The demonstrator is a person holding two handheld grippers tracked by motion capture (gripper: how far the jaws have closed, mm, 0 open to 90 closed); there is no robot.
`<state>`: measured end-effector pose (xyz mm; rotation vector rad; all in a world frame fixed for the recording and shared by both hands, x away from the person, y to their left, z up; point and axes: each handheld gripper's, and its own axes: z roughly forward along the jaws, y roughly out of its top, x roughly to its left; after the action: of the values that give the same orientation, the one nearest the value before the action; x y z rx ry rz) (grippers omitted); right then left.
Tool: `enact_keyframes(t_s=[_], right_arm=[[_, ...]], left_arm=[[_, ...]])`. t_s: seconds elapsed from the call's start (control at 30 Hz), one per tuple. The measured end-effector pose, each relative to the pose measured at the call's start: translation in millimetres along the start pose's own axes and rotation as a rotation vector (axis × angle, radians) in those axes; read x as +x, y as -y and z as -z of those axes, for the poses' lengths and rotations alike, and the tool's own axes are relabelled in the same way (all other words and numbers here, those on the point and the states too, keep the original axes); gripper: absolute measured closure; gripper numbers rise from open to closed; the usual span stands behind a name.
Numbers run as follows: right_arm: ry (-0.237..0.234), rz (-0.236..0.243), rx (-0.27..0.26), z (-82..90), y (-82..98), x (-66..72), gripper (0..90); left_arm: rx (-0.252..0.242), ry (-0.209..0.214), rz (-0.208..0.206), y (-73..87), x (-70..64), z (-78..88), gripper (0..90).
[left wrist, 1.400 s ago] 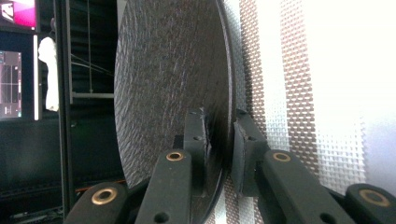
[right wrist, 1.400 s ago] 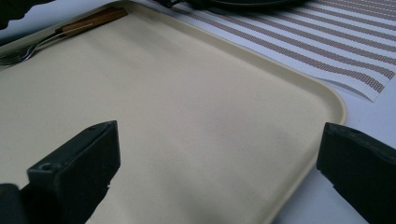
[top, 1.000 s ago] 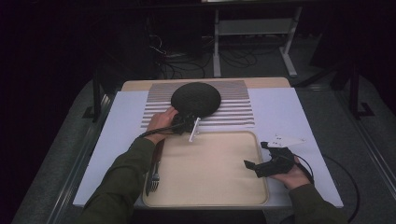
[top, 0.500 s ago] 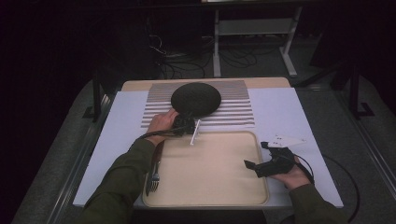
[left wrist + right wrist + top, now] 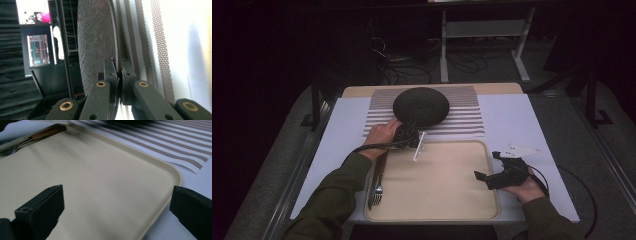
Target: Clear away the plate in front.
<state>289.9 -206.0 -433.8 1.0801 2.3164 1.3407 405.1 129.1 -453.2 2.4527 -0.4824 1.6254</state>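
Here the left gripper (image 5: 408, 135), jaws clenched on the near rim of the dark round plate (image 5: 421, 106), tilts it above the striped mat (image 5: 467, 116); the beige tray (image 5: 432, 209) lies nearer, beside the released right gripper (image 5: 490, 170).

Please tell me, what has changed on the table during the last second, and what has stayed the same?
Very little moved. The left gripper stays shut on the rim of the dark round plate, which sits about where it was on the striped mat. The right gripper stays open beside the tray; the fork is unmoved.
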Motion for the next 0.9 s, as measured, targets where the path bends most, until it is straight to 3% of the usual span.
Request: enact_keyframes(t_s=[0.2, 0.43, 0.67, 0.9], right_arm=[[0.001, 0.001, 0.002, 0.0, -0.3, 0.4, 0.0], [0.003, 0.002, 0.000, -0.1, -0.4, 0.3, 0.0], [0.003, -0.002, 0.003, -0.4, 1.1, -0.8, 0.0], [0.003, -0.003, -0.002, 0.3, 1.6, -2.0, 0.0]], left_arm=[[-0.019, -0.016, -0.023, -5.2, 1.0, 34.5, 86.7], [-0.059, -0.036, -0.012, -15.4, -6.5, 71.5, 86.7], [-0.088, -0.024, 0.005, -23.7, -18.5, 104.8, 86.6], [-0.101, 0.000, -0.004, -33.3, -36.7, 128.6, 86.4]])
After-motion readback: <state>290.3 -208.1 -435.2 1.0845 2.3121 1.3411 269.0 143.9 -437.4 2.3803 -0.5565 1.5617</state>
